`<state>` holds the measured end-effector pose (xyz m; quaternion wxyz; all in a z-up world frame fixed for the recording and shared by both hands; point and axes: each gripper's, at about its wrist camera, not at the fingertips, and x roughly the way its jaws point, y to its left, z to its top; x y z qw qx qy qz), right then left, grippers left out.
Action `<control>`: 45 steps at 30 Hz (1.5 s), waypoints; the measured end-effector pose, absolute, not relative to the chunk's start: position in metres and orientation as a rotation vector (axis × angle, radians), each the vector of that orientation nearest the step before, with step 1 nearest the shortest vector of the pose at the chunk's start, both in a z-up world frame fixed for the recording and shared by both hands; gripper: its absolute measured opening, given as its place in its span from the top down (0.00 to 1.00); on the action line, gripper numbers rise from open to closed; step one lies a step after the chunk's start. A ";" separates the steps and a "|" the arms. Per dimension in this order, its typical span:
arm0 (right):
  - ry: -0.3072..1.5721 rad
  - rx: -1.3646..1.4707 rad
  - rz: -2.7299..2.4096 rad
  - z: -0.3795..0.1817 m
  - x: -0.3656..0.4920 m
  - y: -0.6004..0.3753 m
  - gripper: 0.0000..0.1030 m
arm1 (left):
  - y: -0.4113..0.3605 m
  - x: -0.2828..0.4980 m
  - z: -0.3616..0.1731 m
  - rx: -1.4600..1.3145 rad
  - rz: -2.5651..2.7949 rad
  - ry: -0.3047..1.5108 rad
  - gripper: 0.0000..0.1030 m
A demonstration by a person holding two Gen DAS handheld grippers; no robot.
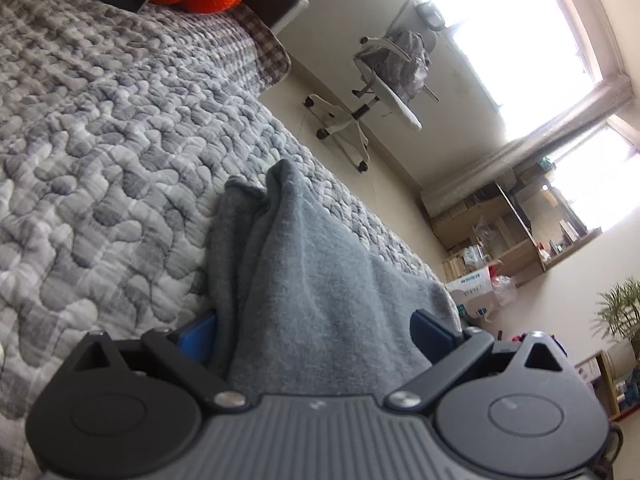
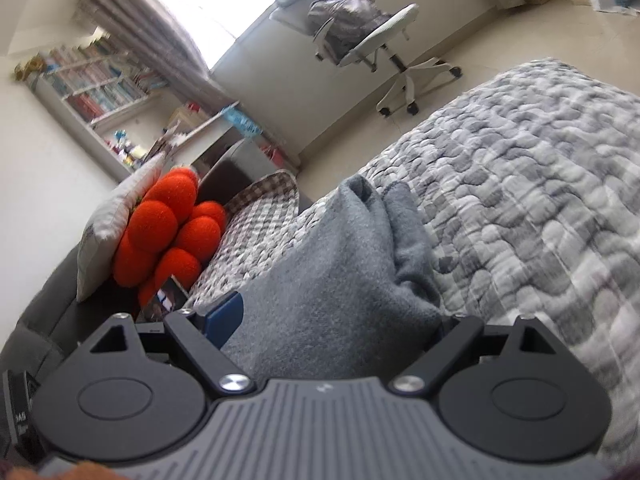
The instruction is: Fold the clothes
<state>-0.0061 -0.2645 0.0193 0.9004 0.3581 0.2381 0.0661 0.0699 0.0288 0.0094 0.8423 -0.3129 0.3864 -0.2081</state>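
Grey knit garment (image 1: 304, 280) bunched between both pairs of jaws, over the quilted bed cover (image 1: 100, 128)

Runs lengthwise away from the left gripper (image 1: 316, 332) and likewise from the right gripper (image 2: 340, 320), far end crumpled on the quilt; jaws on both stand wide, cloth filling the gap, yet pinched or merely draped cannot be told; neither hand plainly nearer; right gripper's far finger buried under cloth; garment's type, sleeves and hem lost in folds; near edge cut off behind gripper bodies.
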 end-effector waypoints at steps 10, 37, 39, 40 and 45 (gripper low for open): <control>0.509 0.758 0.226 0.017 -0.008 -0.284 0.24 | 0.026 0.070 0.011 -0.611 -0.397 0.817 0.38; 0.452 0.518 0.123 0.030 -0.019 -0.261 0.69 | 0.015 0.066 0.013 -0.509 -0.326 0.758 0.73; 0.447 0.472 0.110 0.031 -0.020 -0.256 0.70 | 0.011 0.063 0.016 -0.481 -0.316 0.741 0.73; 0.442 0.451 0.106 0.031 -0.021 -0.254 0.70 | 0.010 0.062 0.016 -0.473 -0.312 0.736 0.73; 0.446 0.422 0.108 0.026 -0.018 -0.250 0.69 | 0.006 0.062 0.014 -0.442 -0.311 0.731 0.71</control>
